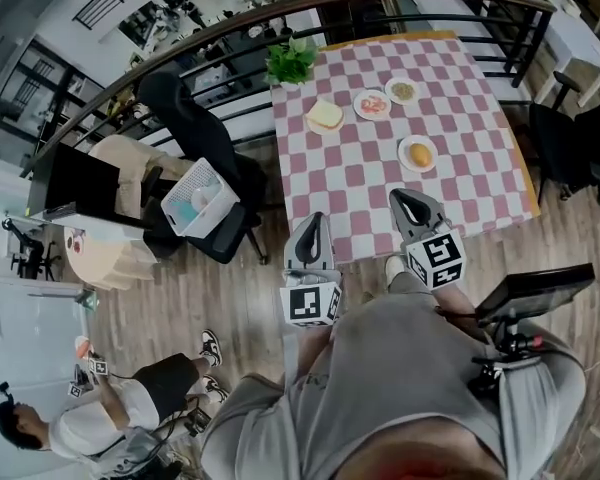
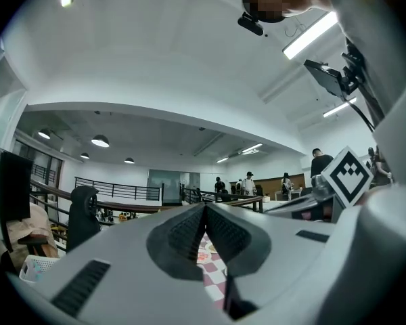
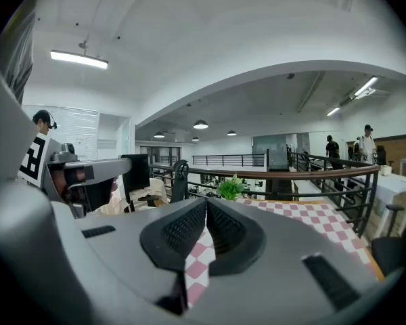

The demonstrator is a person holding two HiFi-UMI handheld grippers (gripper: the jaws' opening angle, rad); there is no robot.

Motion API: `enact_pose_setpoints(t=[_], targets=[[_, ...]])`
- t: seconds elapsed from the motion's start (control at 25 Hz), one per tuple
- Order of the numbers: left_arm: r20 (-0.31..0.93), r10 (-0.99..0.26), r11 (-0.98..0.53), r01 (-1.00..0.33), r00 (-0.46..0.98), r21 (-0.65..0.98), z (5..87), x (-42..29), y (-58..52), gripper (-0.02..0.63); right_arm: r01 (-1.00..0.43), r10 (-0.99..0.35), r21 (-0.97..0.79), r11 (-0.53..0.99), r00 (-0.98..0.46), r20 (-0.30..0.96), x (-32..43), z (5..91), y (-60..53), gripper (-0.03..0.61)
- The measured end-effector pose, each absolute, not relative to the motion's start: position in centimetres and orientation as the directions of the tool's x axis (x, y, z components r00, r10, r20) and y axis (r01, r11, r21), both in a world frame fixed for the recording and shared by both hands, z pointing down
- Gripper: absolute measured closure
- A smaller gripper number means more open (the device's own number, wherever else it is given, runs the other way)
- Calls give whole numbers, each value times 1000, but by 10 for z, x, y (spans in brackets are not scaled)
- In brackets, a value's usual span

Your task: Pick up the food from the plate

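Observation:
A table with a pink-and-white checked cloth (image 1: 460,183) carries several plates. One holds a slice of bread (image 1: 325,116), one red food (image 1: 371,104), one greenish food (image 1: 402,91), and the nearest a yellow bun (image 1: 418,153). My left gripper (image 1: 314,220) hangs at the table's near edge, jaws pressed together and empty (image 2: 204,212). My right gripper (image 1: 402,198) sits over the cloth's near edge, a short way from the bun plate. It is shut too, with nothing in it (image 3: 207,207). Both point up and away over the table.
A potted green plant (image 1: 292,63) stands at the table's far left corner. A black office chair (image 1: 185,118) and a white basket (image 1: 198,200) are left of the table, and a dark chair (image 1: 570,143) is to its right. A curved railing (image 1: 180,53) runs behind. A person (image 1: 100,423) crouches at lower left.

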State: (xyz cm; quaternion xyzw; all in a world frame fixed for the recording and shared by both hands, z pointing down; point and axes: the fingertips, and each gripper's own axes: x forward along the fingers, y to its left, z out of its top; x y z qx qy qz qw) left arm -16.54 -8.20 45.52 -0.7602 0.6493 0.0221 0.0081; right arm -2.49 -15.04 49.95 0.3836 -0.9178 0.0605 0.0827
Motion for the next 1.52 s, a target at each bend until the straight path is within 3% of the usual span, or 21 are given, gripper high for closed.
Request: enact_pose_setpoints(t=[0.36, 0.76, 1.04, 1.52], targets=[[-32, -996, -83, -996, 82, 15, 454, -133, -168, 603, -648, -635, -57, 760, -758, 151, -11, 492, -234, 561], [-30, -992, -126, -992, 126, -7, 442, -100, -214, 604, -606, -599, -83, 791, -795, 95, 0, 472, -279, 563], [-72, -984, -163, -987, 163, -5, 427, -100, -226, 603, -622, -625, -86, 778, -781, 1, 7, 439, -287, 565], [-80, -981, -179, -984, 178, 0, 423, -136, -216, 603, -672, -675, -87, 735, -738, -3, 2, 438, -290, 563]])
